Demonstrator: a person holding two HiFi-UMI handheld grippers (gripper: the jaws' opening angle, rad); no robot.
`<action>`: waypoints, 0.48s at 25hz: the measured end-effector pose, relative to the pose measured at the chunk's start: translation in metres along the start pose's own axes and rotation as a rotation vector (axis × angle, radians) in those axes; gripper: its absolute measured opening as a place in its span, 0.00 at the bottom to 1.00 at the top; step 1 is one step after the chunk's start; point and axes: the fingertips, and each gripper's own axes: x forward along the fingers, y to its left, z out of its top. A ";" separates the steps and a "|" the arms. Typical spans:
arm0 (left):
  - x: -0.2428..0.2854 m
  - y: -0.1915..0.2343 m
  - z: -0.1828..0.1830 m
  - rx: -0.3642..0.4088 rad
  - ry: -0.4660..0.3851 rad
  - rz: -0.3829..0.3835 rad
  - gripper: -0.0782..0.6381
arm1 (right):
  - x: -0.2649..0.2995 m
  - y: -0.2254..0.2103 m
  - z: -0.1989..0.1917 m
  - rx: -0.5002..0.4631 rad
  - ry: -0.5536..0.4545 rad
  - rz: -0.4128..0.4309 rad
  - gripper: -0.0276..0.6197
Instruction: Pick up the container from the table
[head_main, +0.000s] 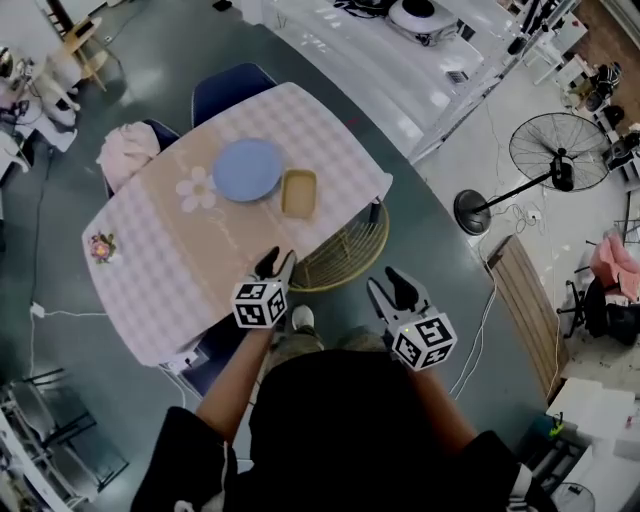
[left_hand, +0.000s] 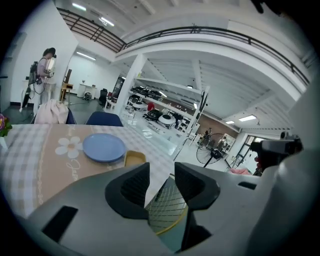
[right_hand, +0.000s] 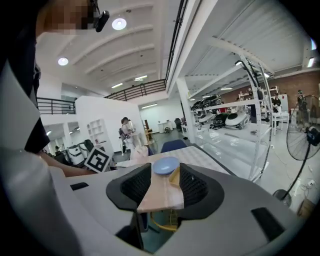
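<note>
A shallow yellow container (head_main: 299, 192) sits on the checkered table (head_main: 170, 270) just right of a blue plate (head_main: 247, 169). My left gripper (head_main: 278, 262) hovers at the table's near edge, open and empty, a good way short of the container. The right gripper (head_main: 390, 285) hangs over the floor beyond the table's near right corner, also open and empty. In the left gripper view the container (left_hand: 134, 158) lies ahead of the gripper (left_hand: 160, 182), beside the plate (left_hand: 104, 147). The right gripper view shows the container (right_hand: 174, 175) and plate (right_hand: 165, 165) far beyond the gripper (right_hand: 161, 187).
A round wicker stool (head_main: 340, 250) is tucked under the table's right end. A blue chair (head_main: 232, 85) and a chair draped in pink cloth (head_main: 128, 150) stand on the far side. A small flower vase (head_main: 102, 247) sits near the table's left edge. A floor fan (head_main: 560, 160) stands far right.
</note>
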 end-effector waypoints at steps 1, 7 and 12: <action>0.012 0.008 -0.002 -0.008 0.020 0.009 0.31 | 0.010 -0.003 0.007 -0.009 -0.001 0.008 0.27; 0.085 0.066 -0.016 0.000 0.132 0.113 0.31 | 0.051 -0.034 0.040 -0.012 -0.025 0.036 0.27; 0.136 0.097 -0.035 0.043 0.234 0.179 0.31 | 0.076 -0.063 0.058 -0.020 -0.008 0.073 0.27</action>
